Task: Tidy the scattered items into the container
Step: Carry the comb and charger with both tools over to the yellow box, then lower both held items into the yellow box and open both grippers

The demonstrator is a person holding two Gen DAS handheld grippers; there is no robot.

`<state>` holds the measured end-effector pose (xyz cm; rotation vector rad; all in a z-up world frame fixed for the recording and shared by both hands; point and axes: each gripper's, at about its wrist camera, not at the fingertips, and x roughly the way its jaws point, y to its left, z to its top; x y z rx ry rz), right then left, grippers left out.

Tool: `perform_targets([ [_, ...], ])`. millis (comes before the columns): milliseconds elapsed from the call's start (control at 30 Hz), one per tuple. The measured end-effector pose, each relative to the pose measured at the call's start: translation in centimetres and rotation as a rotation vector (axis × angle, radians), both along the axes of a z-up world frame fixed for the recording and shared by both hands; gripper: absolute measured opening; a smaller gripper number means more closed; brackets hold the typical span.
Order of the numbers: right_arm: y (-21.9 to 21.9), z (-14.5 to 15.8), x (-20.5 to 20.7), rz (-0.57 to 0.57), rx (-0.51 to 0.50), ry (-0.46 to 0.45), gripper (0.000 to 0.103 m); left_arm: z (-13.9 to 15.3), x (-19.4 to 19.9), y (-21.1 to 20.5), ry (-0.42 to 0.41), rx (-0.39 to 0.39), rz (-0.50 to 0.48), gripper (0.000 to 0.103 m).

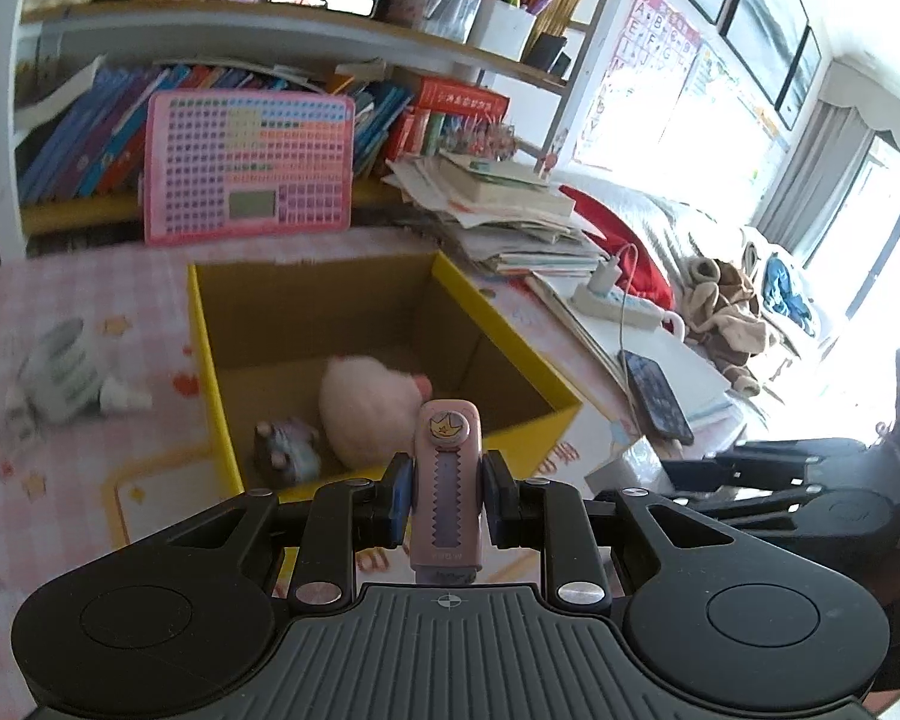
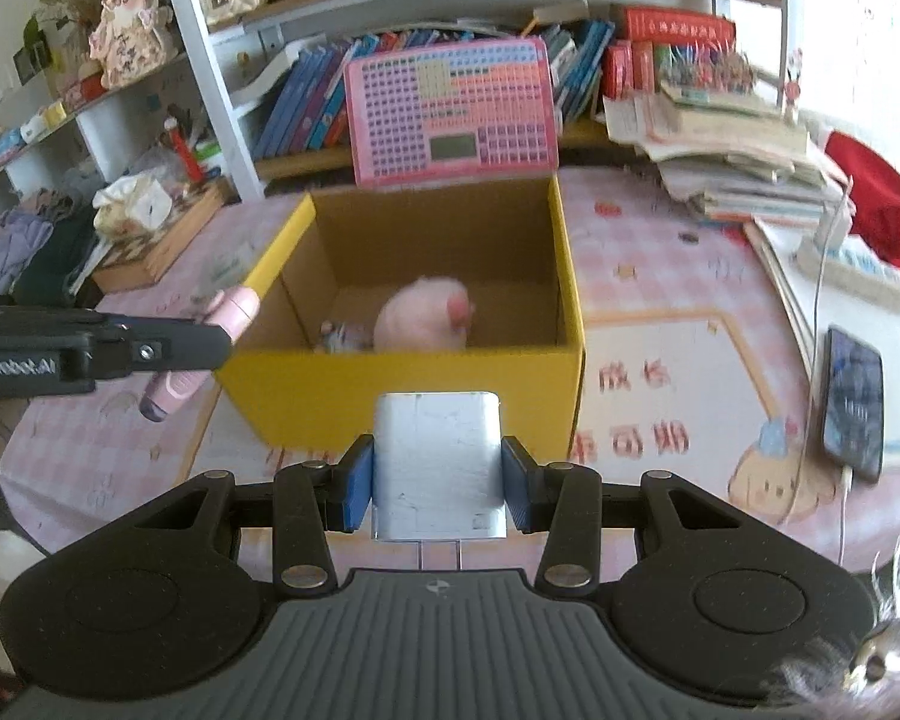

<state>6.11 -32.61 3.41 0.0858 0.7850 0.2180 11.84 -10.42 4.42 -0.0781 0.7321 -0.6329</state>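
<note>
A yellow cardboard box [image 1: 258, 420] [image 2: 390, 384] stands open on the pink checked tablecloth. Inside lie a pink fluffy ball [image 1: 369, 411] [image 2: 420, 318] and a small grey-blue toy [image 1: 288, 450] [image 2: 342, 333]. My left gripper [image 1: 447, 495] is shut on a pink slide eraser [image 1: 447, 480], held upright near the box's front rim; in the right wrist view the pink slide eraser [image 2: 234, 309] hangs by the box's left corner. My right gripper [image 2: 438, 483] is shut on a white charger plug [image 2: 438, 462], its prongs toward the camera, just in front of the box. A white roll-like item [image 1: 63, 375] lies left of the box.
A pink keyboard toy [image 1: 249, 168] [image 2: 453, 111] leans behind the box under bookshelves. A stack of books and papers [image 1: 510, 216] [image 2: 738, 162], a power strip [image 2: 852, 270] and a phone [image 1: 657, 396] [image 2: 855, 402] lie to the right. A basket with clutter [image 2: 150, 240] stands left.
</note>
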Motion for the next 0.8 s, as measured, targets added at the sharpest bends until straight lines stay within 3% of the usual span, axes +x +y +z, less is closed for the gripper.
perform_targets([
  [433, 1.9, 2.1, 7.5, 0.019, -0.049, -0.076, 0.041, -0.7, 6.7, -1.1, -0.046, 0.078, -0.03, 0.023],
  [800, 3.6, -1.3, 16.8, 0.037, -0.139, 0.044, 0.041, -3.3, 12.5, -3.6, -0.059, 0.235, -0.054, 0.023],
])
